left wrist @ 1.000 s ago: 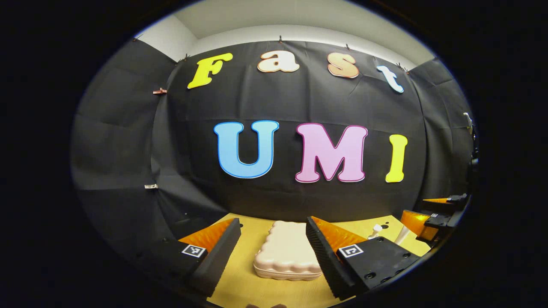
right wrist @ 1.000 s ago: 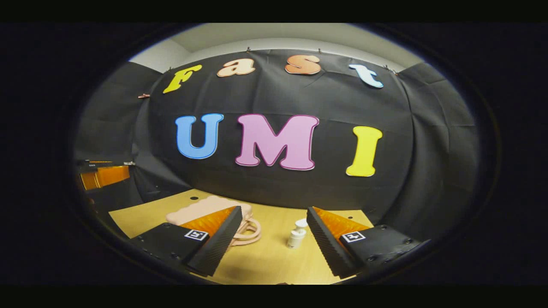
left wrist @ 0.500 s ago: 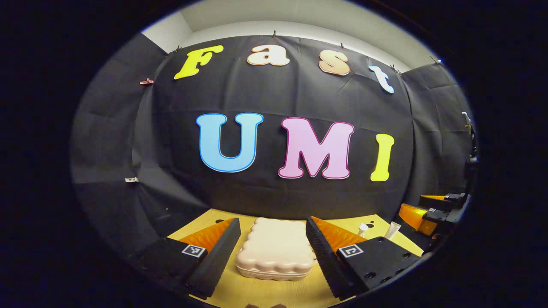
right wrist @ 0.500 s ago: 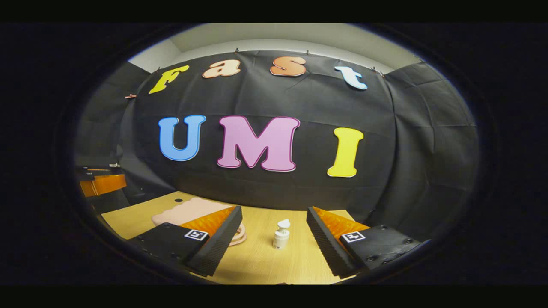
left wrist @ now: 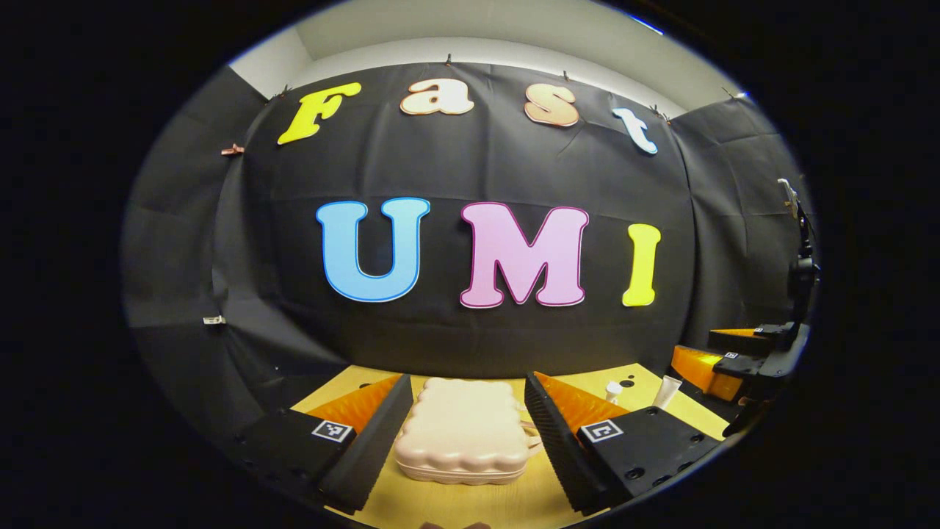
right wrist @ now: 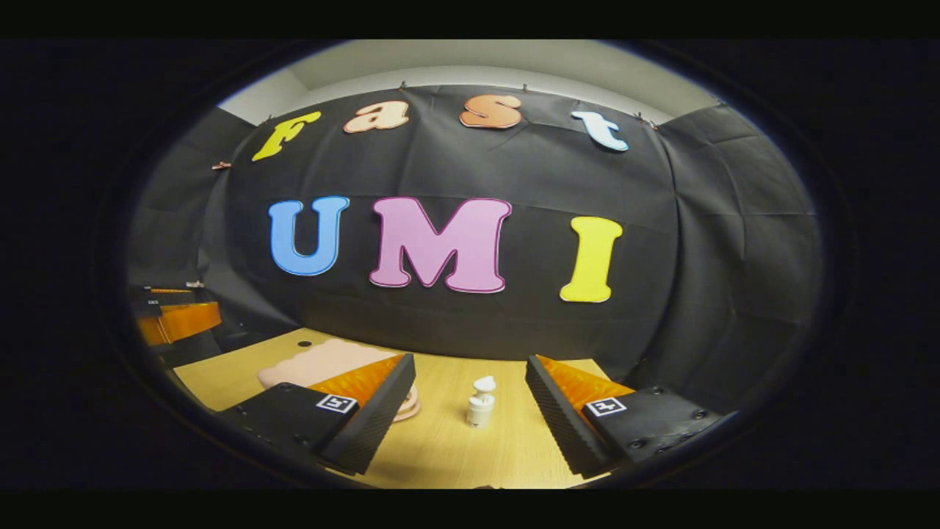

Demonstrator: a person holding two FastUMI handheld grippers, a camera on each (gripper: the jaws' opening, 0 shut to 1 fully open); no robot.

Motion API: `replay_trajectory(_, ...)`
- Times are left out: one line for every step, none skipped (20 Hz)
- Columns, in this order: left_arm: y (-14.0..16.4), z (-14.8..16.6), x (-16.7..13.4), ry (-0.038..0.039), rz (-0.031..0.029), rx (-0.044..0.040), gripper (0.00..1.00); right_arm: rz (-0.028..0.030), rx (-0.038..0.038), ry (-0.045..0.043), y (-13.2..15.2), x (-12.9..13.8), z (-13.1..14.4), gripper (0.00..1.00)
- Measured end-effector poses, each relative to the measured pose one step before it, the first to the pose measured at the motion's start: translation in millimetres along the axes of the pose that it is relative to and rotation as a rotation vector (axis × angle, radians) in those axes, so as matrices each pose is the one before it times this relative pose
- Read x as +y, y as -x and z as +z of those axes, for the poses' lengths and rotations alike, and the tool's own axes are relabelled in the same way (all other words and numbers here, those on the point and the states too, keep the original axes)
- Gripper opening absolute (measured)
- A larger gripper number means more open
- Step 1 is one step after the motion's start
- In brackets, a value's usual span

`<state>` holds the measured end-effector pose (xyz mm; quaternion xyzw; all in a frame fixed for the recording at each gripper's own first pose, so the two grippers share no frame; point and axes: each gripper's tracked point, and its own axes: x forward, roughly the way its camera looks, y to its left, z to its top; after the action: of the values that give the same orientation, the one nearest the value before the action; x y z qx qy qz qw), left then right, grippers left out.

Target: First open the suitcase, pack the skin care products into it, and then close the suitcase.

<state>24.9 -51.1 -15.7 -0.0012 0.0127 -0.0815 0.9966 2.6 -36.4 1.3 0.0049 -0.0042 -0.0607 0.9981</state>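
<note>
While both grippers hover empty, left fingers spread before closed suitcase, right fingers spread before pump bottle.

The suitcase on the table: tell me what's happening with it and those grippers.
A person holds a gripper in each hand over a wooden table. The pink suitcase lies closed, framed between the open fingers of the left gripper, untouched. The right gripper, also open, points at a small white pump bottle standing upright beside the suitcase. A white tube waits nearby. Nothing is packed yet.

Recording booth, black cloth wall, wooden table
</note>
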Motion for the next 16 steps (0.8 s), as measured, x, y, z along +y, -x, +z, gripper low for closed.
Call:
replay_trajectory(-2.07, -1.19, -0.87, 0.00618, 0.00167, 0.0042, 0.97, 0.00104, -0.00012, -0.0014, -1.7, -0.8, 0.06, 0.96)
replay_trajectory(-2.11, -1.07, -2.02, 0.00236, -0.00193, 0.0021, 0.97, -0.00177, -0.00009, 0.00042, -1.61, -1.27, -0.39, 0.96)
replay_trajectory(-2.01, 0.13, -1.28, -0.00177, -0.00288, -0.00008, 0.97, -0.00306, -0.00216, -0.00026, -1.18, -1.9, 0.21, 0.96)
replay_trajectory(-1.7, -0.32, -0.96, -0.00424, -0.00494, -0.00028, 0.97, -0.00096, 0.00131, -0.00117, -2.24, -0.97, -0.68, 0.96)
replay_trajectory(-2.56, 0.22, -1.05, -0.00482, -0.00392, 0.00095, 0.97, 0.00074, 0.0039, -0.00094, -0.48, -0.3, -1.19, 0.96)
replay_trajectory(-3.27, -0.64, -1.72, -0.00153, -0.00407, 0.00275, 0.97, 0.00011, 0.00328, 0.00035, -0.27, -0.39, -1.48, 0.96)
replay_trajectory(-3.66, -3.42, -3.53, 0.00429, -0.01248, 0.00963, 0.97, 0.00016, 0.00527, 0.00162, -0.82, -0.79, -2.0, 0.96)
replay_trajectory(-5.49, -4.15, -6.46, 0.00973, -0.02271, 0.01424, 0.97, -0.00176, 0.00542, 0.0024, -1.74, -1.29, -0.79, 0.97)
replay_trajectory(-6.22, -4.94, -9.45, 0.00803, -0.02689, 0.01793, 0.97, -0.00269, 0.0021, 0.00203, -1.46, -2.86, 0.71, 0.97)
replay_trajectory(-8.39, -2.39, -9.2, -0.00026, -0.02227, 0.01082, 0.97, -0.01086, 0.00066, -0.00042, -2.0, -5.53, 0.65, 0.96)
replay_trajectory(-10.12, -3.33, -8.76, -0.00137, -0.0154, 0.01232, 0.97, -0.01033, 0.00106, -0.00712, -1.43, -5.4, 0.65, 0.96)
replay_trajectory(-9.56, -4.21, -10.16, 0.01014, -0.02346, 0.01131, 0.97, -0.01414, 0.00462, -0.0094, -1.03, -6.19, -2.49, 0.96)
replay_trajectory(-10.84, -3.29, -12.3, 0.01217, -0.02853, 0.01083, 0.97, -0.01166, 0.00875, -0.00681, -1.0, -5.37, -3.6, 0.96)
replay_trajectory(-13.29, -6.34, -9.19, 0.00802, -0.02024, 0.01206, 0.97, -0.00719, 0.01618, -0.00224, -1.09, -4.33, -6.1, 0.96)
replay_trajectory(-15.42, -8.8, -9.04, 0.00209, -0.01713, 0.01961, 0.97, -0.00618, 0.01629, 0.00227, -0.14, -3.82, -5.26, 0.97)
replay_trajectory(-15.14, -9.9, -8.32, -0.00326, -0.01468, 0.02363, 0.97, -0.00418, 0.01418, 0.00489, -0.31, -5.31, -5.7, 0.96)
